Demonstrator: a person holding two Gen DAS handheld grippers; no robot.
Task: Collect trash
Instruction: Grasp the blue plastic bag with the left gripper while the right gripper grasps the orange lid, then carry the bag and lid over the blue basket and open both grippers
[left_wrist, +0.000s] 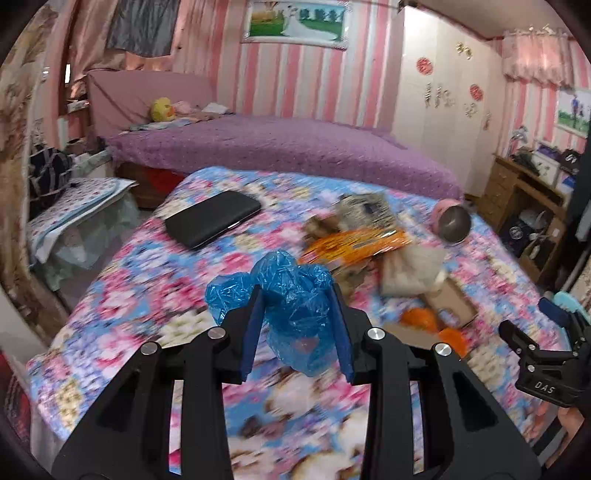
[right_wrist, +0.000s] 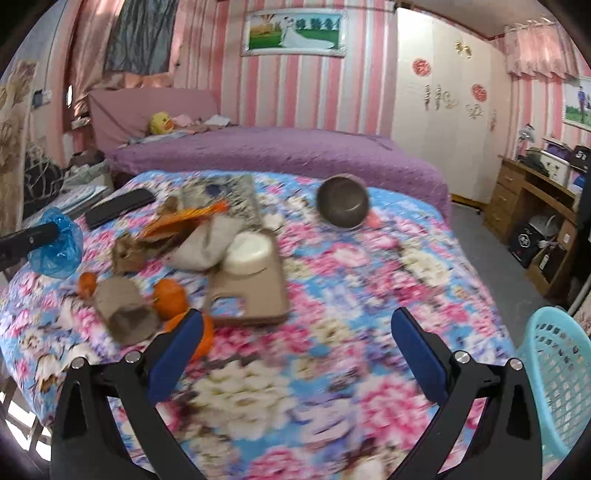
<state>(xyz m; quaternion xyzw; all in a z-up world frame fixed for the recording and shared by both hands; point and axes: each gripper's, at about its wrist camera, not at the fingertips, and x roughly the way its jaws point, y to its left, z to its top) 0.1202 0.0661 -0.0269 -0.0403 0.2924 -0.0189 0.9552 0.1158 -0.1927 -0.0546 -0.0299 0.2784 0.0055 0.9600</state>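
Note:
A crumpled blue plastic bag (left_wrist: 295, 306) sits between the blue pads of my left gripper (left_wrist: 297, 291), which is shut on it just above the floral table cover (left_wrist: 129, 295). The same bag (right_wrist: 59, 254) shows at the far left of the right wrist view. Behind it lies a heap of trash: an orange wrapper (left_wrist: 354, 247), orange peels (right_wrist: 170, 299), torn cardboard (right_wrist: 122, 310), grey crumpled paper (right_wrist: 207, 243) and a white cup (right_wrist: 247, 254) on a brown tray (right_wrist: 258, 295). My right gripper (right_wrist: 297, 313) stands wide open over the cover with nothing between its fingers.
A turquoise mesh basket (right_wrist: 557, 369) stands off the table's right edge. A metal bowl (right_wrist: 343, 203) and a black case (left_wrist: 212, 218) lie on the far part of the table. A purple bed (right_wrist: 295, 155) is behind, a wooden desk (right_wrist: 524, 206) at the right.

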